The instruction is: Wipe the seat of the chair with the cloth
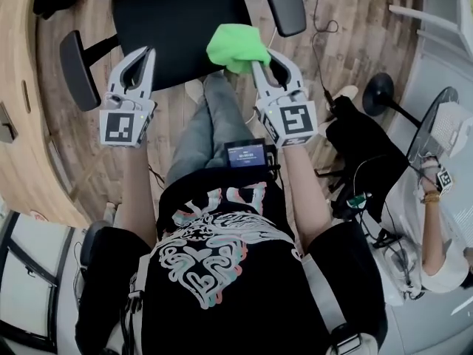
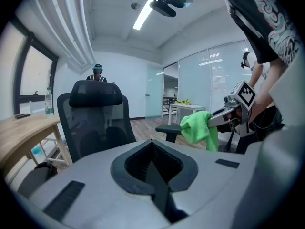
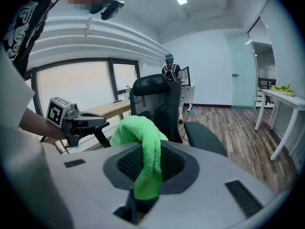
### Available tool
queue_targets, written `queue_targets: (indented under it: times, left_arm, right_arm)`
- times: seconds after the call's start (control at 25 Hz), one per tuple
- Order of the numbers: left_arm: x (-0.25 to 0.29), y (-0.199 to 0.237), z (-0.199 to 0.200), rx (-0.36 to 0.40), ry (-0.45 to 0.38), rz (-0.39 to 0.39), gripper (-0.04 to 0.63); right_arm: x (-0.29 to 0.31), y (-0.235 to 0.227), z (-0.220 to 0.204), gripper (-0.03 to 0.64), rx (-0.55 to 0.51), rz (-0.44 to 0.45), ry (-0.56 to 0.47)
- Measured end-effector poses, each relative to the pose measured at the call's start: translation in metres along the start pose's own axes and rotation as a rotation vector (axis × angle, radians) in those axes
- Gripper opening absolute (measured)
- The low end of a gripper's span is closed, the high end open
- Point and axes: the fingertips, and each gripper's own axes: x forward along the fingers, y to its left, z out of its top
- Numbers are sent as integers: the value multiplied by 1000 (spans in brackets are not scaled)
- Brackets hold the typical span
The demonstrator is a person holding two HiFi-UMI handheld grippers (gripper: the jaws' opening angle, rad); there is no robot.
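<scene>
The black office chair's seat (image 1: pixel 174 17) lies just ahead of me, with an armrest (image 1: pixel 77 69) on its left side. My right gripper (image 1: pixel 260 63) is shut on a bright green cloth (image 1: pixel 236 45), held above the seat's near right corner. In the right gripper view the cloth (image 3: pixel 143 147) hangs bunched between the jaws, with the chair back (image 3: pixel 155 104) behind. My left gripper (image 1: pixel 146 56) hovers over the seat's near left edge, shut and empty. In the left gripper view its tips (image 2: pixel 152 142) meet, facing the chair back (image 2: pixel 95 113), and the cloth (image 2: pixel 200 128) shows at right.
A curved wooden desk (image 1: pixel 18 87) runs along the left. A second black chair (image 1: pixel 362 154) and a person (image 1: pixel 440 235) are at the right, with a round black stand base (image 1: pixel 380 91) and cables on the wood floor. Another person (image 2: pixel 97 73) stands behind the chair.
</scene>
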Motion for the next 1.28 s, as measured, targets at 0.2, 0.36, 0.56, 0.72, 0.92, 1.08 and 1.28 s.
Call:
queue_targets:
  times: [0.2,0.36,0.56,0.72,0.92,1.08,1.28]
  left_arm:
    - [10,3,-26,-30,19,2,2]
    - [20,4,-43,-64,31,8,2]
    - [30,-1,-65,-83,55,-11,2]
    - [34,-2,-81,-94,83,-17,2]
    - [50,-4,-106,-79,115,-39,2]
    - [57,-5,-125,-106,123,-33,2]
    - [59,-4,-138,-128,150,-25,2]
  right_arm:
    - [17,-2,-26,63,1,16,48]
    - [30,-8,-46,63,-2,21,73]
    - [48,-12,-67,63,-5,26,104]
    - [58,-15,-83,63,-6,30,133]
    - [74,-23,-105,63,-8,34,170]
    - [82,-28,-119,63,-16,32,181]
    - [91,-26,-137,63,-9,29,194]
